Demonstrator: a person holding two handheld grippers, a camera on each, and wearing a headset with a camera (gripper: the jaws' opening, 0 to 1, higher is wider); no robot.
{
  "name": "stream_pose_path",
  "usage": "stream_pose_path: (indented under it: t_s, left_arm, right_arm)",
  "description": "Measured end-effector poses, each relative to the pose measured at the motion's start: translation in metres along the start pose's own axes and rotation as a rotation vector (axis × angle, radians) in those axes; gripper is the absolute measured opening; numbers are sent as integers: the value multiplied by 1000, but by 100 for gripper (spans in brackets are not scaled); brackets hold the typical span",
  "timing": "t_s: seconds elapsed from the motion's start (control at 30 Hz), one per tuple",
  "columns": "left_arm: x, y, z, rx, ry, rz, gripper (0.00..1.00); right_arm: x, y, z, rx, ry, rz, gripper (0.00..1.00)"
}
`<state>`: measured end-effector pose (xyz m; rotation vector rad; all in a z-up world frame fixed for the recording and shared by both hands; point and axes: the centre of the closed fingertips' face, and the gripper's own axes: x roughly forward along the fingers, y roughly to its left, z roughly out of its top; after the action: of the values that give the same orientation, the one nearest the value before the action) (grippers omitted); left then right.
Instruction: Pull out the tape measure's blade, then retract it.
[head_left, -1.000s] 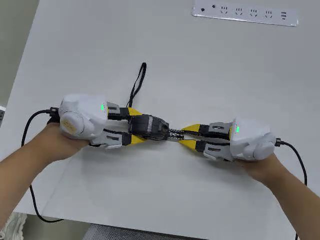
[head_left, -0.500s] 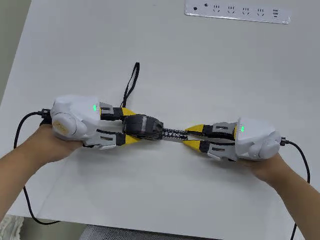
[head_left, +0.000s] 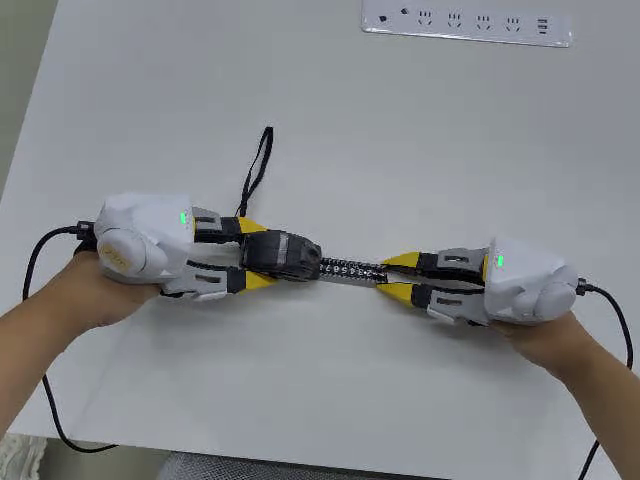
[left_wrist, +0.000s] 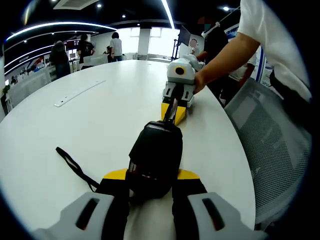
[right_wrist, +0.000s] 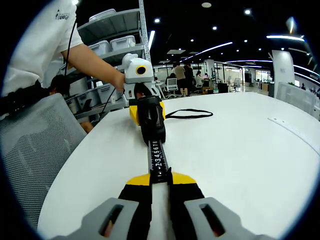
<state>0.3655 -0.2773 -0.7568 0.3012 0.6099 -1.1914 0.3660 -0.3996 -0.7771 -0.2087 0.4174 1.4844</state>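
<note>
A black tape measure case (head_left: 283, 255) lies on the white table, and my left gripper (head_left: 252, 256) is shut on it; the left gripper view has the case (left_wrist: 156, 159) between the yellow-tipped fingers (left_wrist: 116, 175). A short length of black blade with white numbers (head_left: 350, 269) runs from the case to my right gripper (head_left: 392, 277), which is shut on the blade's end. In the right gripper view the blade (right_wrist: 156, 158) leads up to the case (right_wrist: 151, 116). The case's black wrist strap (head_left: 257, 172) trails away across the table.
A white power strip (head_left: 466, 22) lies at the far edge of the table (head_left: 420, 150). Black cables run off both grippers past the near table edge. A mesh chair (left_wrist: 270, 145) stands beside the table. Several people stand in the distance.
The right gripper has moved right, away from the case, and more blade is out between the two grippers. The left gripper has stayed shut on the case.
</note>
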Motion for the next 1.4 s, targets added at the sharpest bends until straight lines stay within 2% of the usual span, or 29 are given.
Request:
stream_pose_path:
  t_s: [0.47,1.4]
  left_arm:
    - [0,0,0,-1,2,0,29]
    - [0,0,-1,-3,11,3,29]
  right_arm:
    - [-10,-2,-4,13,-2,2,10]
    - [-42,-9,-16,48,1,-8,10]
